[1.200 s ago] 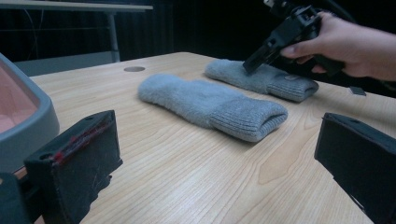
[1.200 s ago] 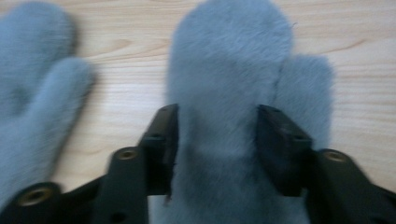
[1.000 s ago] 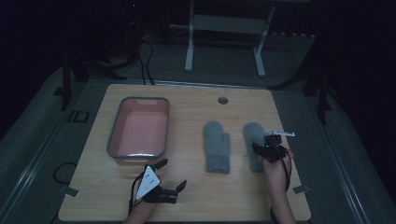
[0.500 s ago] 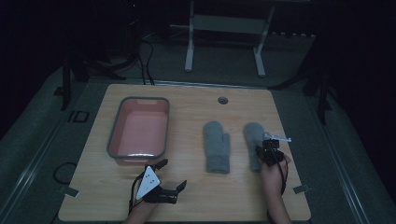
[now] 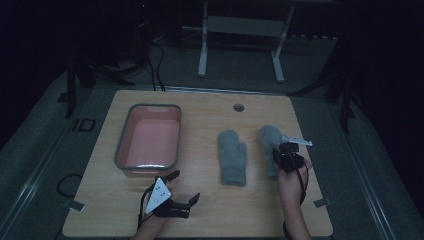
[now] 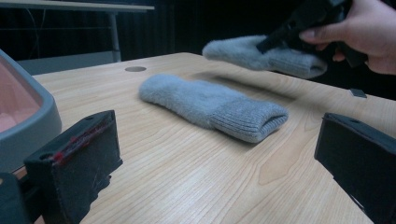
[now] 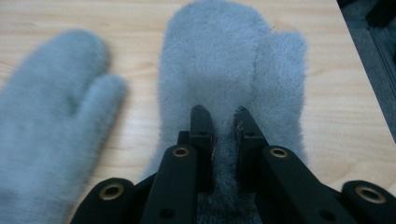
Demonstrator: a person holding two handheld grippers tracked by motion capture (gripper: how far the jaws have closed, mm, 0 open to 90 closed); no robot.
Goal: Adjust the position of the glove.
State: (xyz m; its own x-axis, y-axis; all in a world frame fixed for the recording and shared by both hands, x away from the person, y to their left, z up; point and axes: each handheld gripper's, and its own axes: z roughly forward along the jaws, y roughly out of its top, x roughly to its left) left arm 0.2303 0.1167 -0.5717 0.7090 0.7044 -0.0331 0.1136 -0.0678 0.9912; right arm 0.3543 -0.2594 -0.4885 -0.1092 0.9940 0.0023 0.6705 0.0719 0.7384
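Right hand-held gripper [image 7: 219,114]: jaws have just been closing and now pinch a fold of the right mitten's fleece between them; in the high view this hand-held gripper [image 5: 287,157] sits at about 4 o'clock on the worktop, with the person's hand wrapped round it.
Right mitten [image 7: 233,60]: grey, gripped near its cuff end; in the left gripper view its [image 6: 266,56] body hangs off the wood with a shadow under it, so it is lifted clear at least along that side.
Right hand [image 6: 359,35]: fingers curled round the black gripper body above the lifted mitten.
Left mitten [image 5: 233,156]: grey, lying flat on the worktop just to the 9 o'clock side of the held one, cuff toward the person, thumb toward the held mitten; apart from it.
Left hand-held gripper [image 5: 172,197]: at about 7 o'clock on the worktop, jaws spread wide with bare wood between them, gripping nothing.
Tray [image 5: 120,150]: grey rim, pink inside, at about 10 o'clock, just beyond the left hand-held gripper and well apart from both mittens.
Worktop [image 5: 200,220]: pale wood, with a small round hole [image 5: 238,107] near the far edge at 12 o'clock.
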